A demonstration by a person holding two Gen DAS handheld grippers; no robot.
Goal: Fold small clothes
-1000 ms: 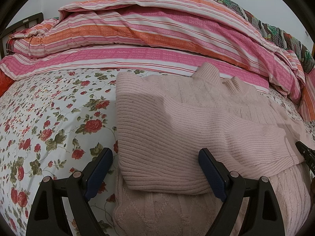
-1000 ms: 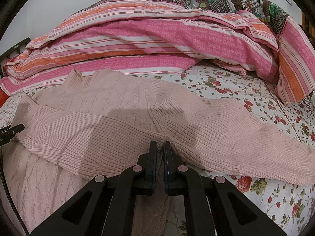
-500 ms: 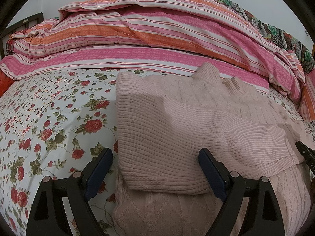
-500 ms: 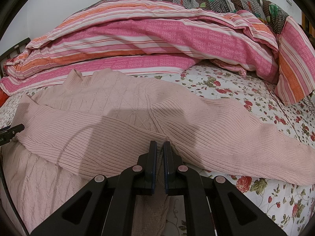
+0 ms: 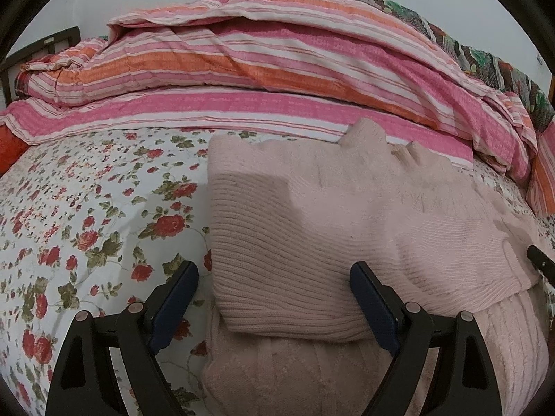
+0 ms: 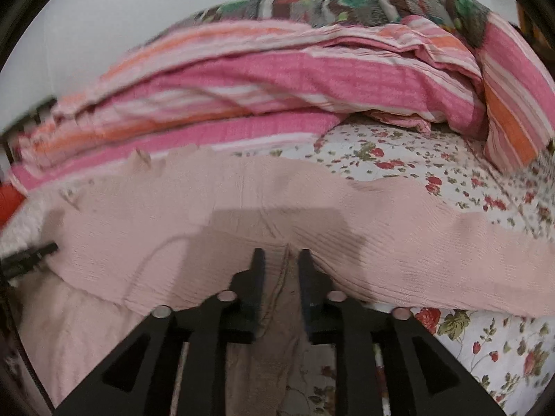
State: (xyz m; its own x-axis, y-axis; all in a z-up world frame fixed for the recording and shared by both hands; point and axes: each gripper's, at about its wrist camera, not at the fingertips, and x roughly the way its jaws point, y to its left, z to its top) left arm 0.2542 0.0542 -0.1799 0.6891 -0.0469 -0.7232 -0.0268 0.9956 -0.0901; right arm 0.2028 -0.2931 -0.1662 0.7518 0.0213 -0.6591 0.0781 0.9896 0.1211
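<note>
Two tongs over a pink ribbed-knit sweater (image 5: 312,242) on the floral bed (image 5: 86,208): left tongs (image 5: 274,298) spread wide, straddling its folded sleeve; right tongs (image 6: 281,277) parted slightly, knit fold between fingers, grip uncertain.

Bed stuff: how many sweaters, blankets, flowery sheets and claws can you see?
Pink sweater: 1
Striped blanket: 1
Flowery sheet: 1
Claws: 2, left claw and right claw
Total: 5
</note>
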